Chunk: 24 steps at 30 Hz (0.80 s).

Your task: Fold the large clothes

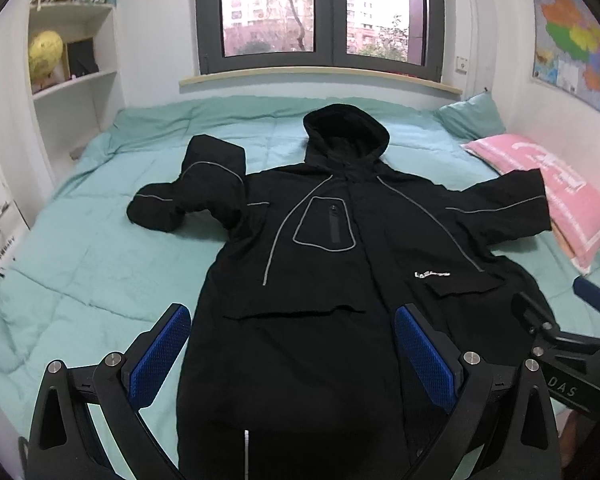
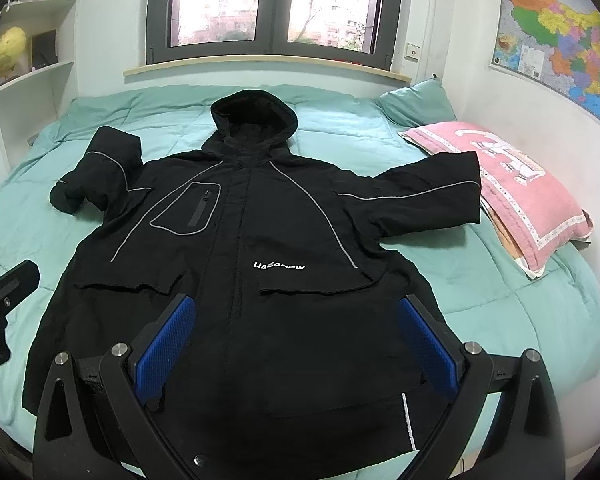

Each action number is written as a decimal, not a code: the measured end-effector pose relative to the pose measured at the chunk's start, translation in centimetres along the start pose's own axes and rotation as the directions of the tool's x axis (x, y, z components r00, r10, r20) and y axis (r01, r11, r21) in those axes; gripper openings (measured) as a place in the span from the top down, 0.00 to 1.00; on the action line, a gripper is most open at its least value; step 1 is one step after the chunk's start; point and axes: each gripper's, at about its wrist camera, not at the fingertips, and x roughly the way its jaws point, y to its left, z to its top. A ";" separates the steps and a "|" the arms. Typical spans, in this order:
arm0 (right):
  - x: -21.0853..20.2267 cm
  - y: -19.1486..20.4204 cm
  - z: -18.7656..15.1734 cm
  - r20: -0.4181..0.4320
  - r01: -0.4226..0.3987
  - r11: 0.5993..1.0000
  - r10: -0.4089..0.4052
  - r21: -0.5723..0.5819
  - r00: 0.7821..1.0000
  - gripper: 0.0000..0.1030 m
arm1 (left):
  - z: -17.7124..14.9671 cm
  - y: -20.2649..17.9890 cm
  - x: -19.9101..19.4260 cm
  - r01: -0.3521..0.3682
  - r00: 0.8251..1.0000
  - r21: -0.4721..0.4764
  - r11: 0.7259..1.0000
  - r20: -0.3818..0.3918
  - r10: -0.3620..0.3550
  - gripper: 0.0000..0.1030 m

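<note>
Both tongs (image 1: 292, 344) (image 2: 296, 340) agape, empty.

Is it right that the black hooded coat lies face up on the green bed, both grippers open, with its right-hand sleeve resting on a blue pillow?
Nearly. The pillow is pink, not blue; the right wrist view shows it. The rest holds: the coat lies face up on the green bed, with the left gripper and right gripper open.
</note>
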 end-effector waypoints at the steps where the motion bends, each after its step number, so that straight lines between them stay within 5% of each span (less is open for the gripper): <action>1: 0.0 0.0 0.0 -0.001 0.000 1.000 0.000 -0.001 1.000 0.02 | -0.1 0.0 0.0 -0.005 1.000 0.000 1.000 0.001 0.005 0.01; 24: 0.4 0.5 -0.3 -0.016 -0.016 1.000 0.016 -0.002 1.000 0.02 | -0.5 0.2 0.6 0.020 1.000 -0.005 1.000 -0.017 -0.020 0.01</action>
